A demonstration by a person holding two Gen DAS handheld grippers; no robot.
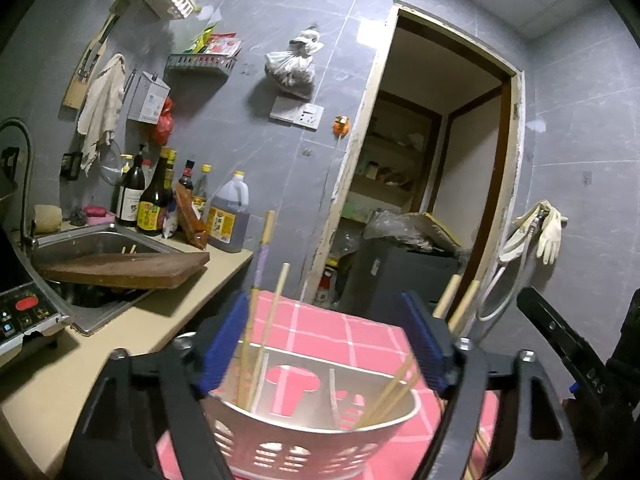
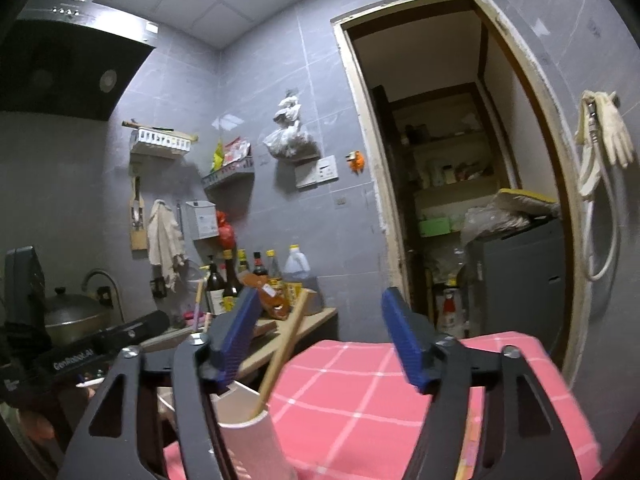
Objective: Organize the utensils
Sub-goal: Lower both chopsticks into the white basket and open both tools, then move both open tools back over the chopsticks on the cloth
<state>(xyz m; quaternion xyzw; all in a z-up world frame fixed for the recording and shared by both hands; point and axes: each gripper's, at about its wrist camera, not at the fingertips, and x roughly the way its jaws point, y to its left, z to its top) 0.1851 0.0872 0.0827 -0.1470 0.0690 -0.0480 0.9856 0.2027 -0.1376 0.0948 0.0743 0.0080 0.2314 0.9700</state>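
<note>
**Chopsticks in the holder, more left at the sink**

Grey-tiled kitchen walls and an open doorway [image 1: 432, 152] are seen behind a surface spread with a pink checked cloth [image 1: 340, 328]. On that cloth a white utensil holder [image 1: 316, 428] stands, and several chopsticks [image 1: 266, 332] are already leaned upright inside it, so part of the sorting appears to be done. Two more stick tips [image 1: 129, 249] can be made out in the sink [image 1: 100, 236], beyond the holder to its left, which suggests that work is left.

Both tongs are spread apart with nothing clamped: the left gripper [image 1: 324, 340] is held over the holder's mouth, the right gripper [image 2: 324, 340] just beside the holder, one chopstick [image 2: 284, 348] rising between its blue pads [image 2: 402, 336] without being pressed.

From the left wrist the holder's interior, the sink and a wooden board [image 1: 124, 270] laid across it are shown. From the right wrist only the holder's edge [image 2: 248, 436] is caught, but a range hood [image 2: 72, 64] and a lidded pot [image 2: 72, 312] are revealed.
</note>
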